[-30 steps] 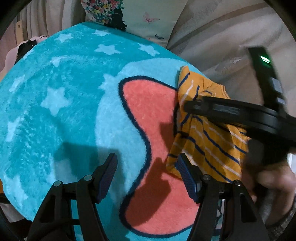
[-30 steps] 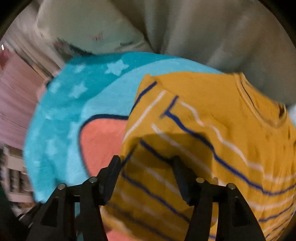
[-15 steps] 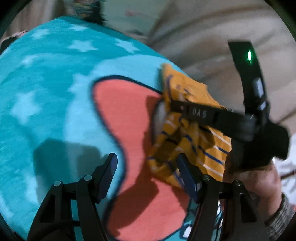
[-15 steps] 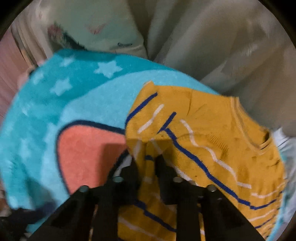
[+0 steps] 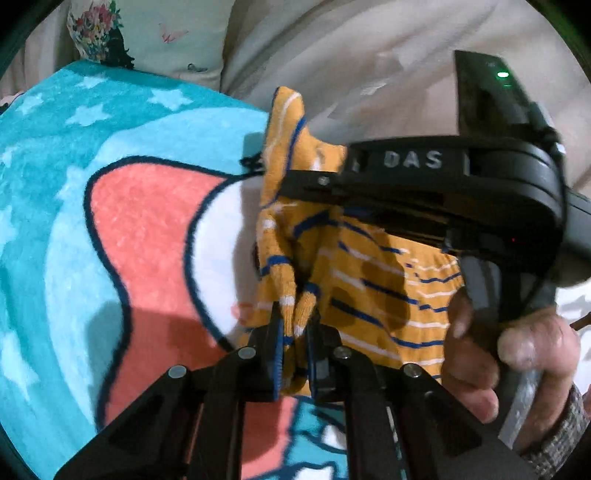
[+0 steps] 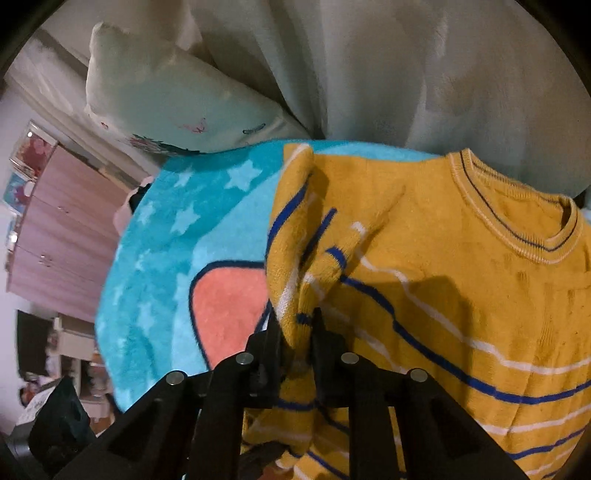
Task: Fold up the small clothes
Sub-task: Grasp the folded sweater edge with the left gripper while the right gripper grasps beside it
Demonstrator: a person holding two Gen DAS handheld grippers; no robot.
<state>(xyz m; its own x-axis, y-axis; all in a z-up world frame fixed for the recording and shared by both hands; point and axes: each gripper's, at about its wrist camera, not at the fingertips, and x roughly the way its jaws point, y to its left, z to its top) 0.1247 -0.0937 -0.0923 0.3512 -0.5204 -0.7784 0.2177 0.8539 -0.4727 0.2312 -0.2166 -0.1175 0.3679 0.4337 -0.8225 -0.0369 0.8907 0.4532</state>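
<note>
On our left the blanket [image 5: 74, 229] spread wide and bare, turquoise with pale stars and a coral patch outlined in navy; that was the open room we had. Its far edge met a printed pillow [image 5: 155, 33], and past that pale bedding [image 5: 332, 74] rose in folds. In the right wrist view the blanket's left edge dropped off toward a pink cabinet [image 6: 62, 229] and a cluttered floor, blurred and small.

The sweater [image 6: 461, 295] lay toward the right side of the blanket, near the pale bedding. It was small, mustard yellow, knitted, with thin blue and white stripes and a ribbed round collar [image 6: 524, 221] trimmed with a dark line. Its left side was lifted off the blanket and bunched into upright folds; the chest and collar part lay flatter, with a shadow across it.

Our left gripper [image 5: 294, 332] was closed tight on a pinched fold at the sweater's near left edge, the cloth squeezed between the blue pads [image 5: 277, 354]. Farther along the same edge our right gripper [image 6: 297, 332] held another raised fold; the knit filled the narrow gap between its fingers, and its jaws were opening slightly while the pads pressed the cloth. In the left wrist view that tool crossed the right side, a hand [image 5: 509, 354] wrapped around its handle, a grey sleeve [image 5: 561, 435] at the wrist.
</note>
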